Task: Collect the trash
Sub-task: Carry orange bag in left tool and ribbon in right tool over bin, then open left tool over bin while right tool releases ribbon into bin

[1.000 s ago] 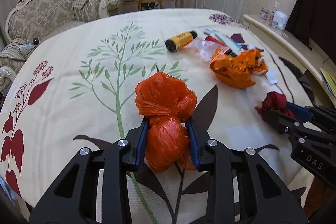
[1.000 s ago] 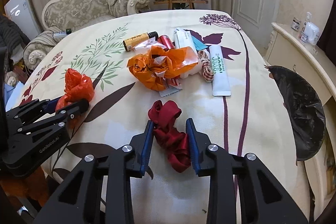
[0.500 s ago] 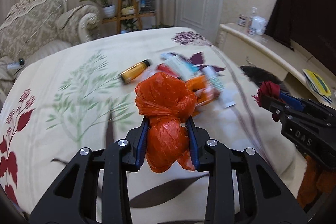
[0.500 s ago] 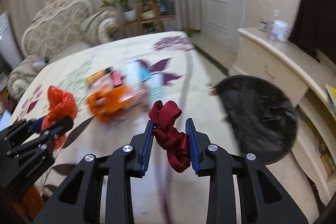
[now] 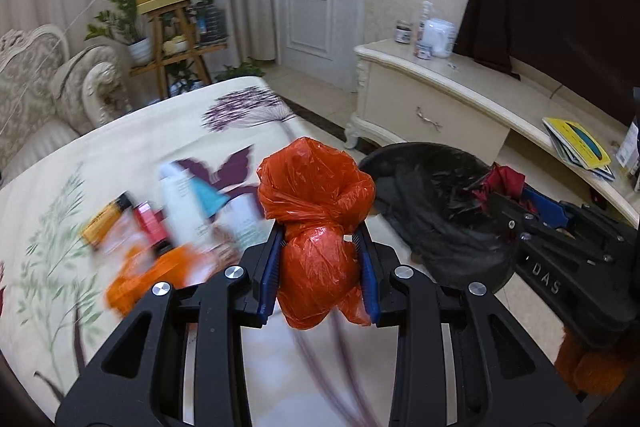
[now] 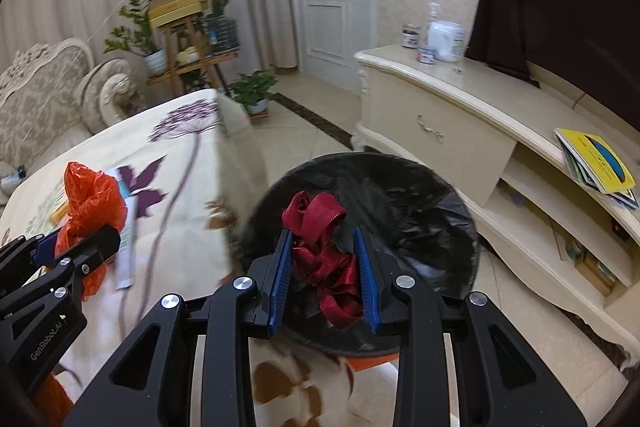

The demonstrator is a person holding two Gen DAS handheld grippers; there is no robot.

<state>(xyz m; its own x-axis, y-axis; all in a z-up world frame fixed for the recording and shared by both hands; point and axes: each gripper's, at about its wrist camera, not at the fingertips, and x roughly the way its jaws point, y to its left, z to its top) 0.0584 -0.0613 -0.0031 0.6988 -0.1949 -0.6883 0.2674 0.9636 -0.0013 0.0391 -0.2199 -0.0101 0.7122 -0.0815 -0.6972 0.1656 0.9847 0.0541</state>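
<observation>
My left gripper is shut on a crumpled orange plastic bag, held above the table's right edge. That bag and the left gripper also show at the left of the right wrist view. My right gripper is shut on a bunched dark red ribbon and hangs over the mouth of a round bin lined with a black bag. From the left wrist view, the bin lies to the right, with the right gripper and ribbon above it.
Blurred items lie on the floral tablecloth: tubes, a yellow bottle, another orange bag. A cream cabinet with jars stands behind the bin. A sofa and plant stand are at the back left.
Both grippers have swung to the right, off the middle of the table toward the bin, still holding the orange bag and the red ribbon. The right one now hangs over the bin.
</observation>
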